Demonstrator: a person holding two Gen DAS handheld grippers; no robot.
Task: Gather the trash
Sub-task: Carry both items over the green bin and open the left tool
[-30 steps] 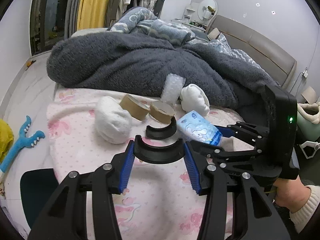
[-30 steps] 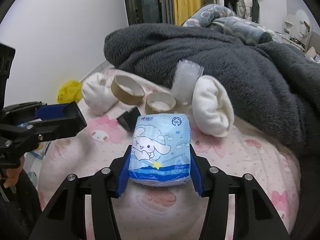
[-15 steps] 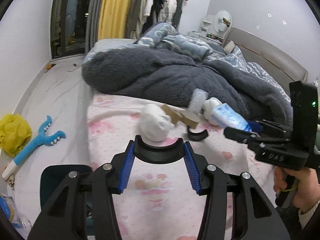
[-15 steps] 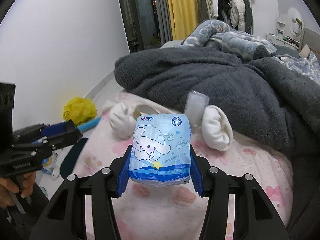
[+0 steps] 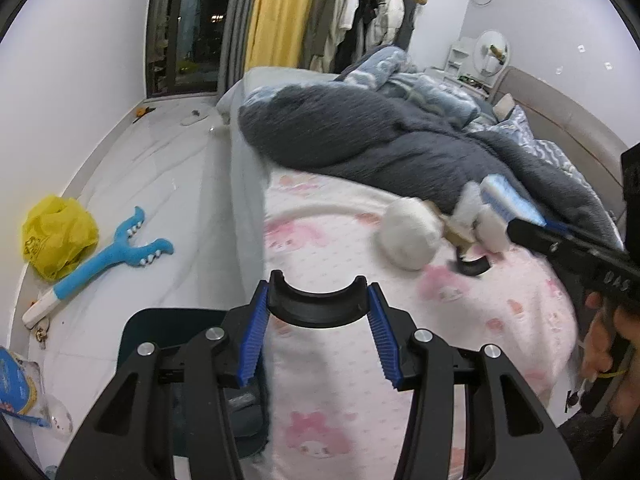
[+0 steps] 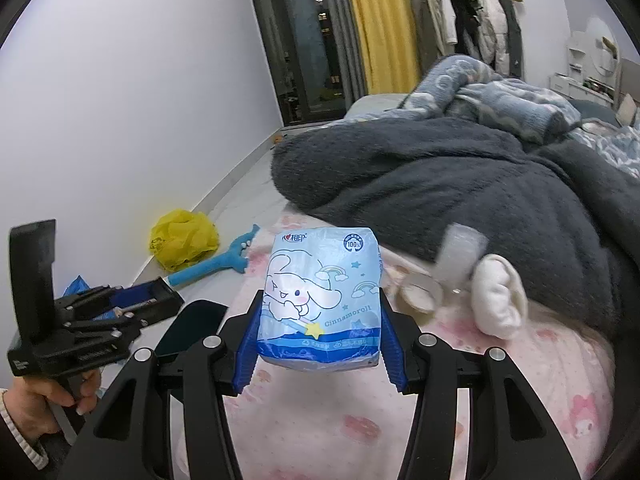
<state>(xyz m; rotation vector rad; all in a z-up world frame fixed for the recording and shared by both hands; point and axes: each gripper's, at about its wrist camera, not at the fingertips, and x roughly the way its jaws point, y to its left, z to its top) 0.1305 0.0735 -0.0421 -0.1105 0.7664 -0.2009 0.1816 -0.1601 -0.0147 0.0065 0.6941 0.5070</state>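
Note:
My right gripper (image 6: 318,320) is shut on a blue Cinnamoroll tissue pack (image 6: 320,296) and holds it above the pink bed sheet (image 6: 360,432); the pack also shows in the left wrist view (image 5: 512,204). My left gripper (image 5: 318,320) is shut on a black curved plastic piece (image 5: 318,304) over the bed's left edge. On the sheet lie white wads (image 5: 408,236), cardboard tape cores (image 6: 418,294), a bubble-wrap roll (image 6: 460,254) and another black curved piece (image 5: 474,266).
A dark teal bin (image 5: 168,332) stands on the floor below the left gripper. A yellow bag (image 5: 56,236), a blue toy (image 5: 104,260) and blue packaging (image 5: 16,384) lie on the floor. A grey blanket (image 5: 400,152) covers the bed behind.
Both grippers have pulled back and leftward from the trash pile toward the bed's edge, each still holding its item. The floor and bin have come into view.

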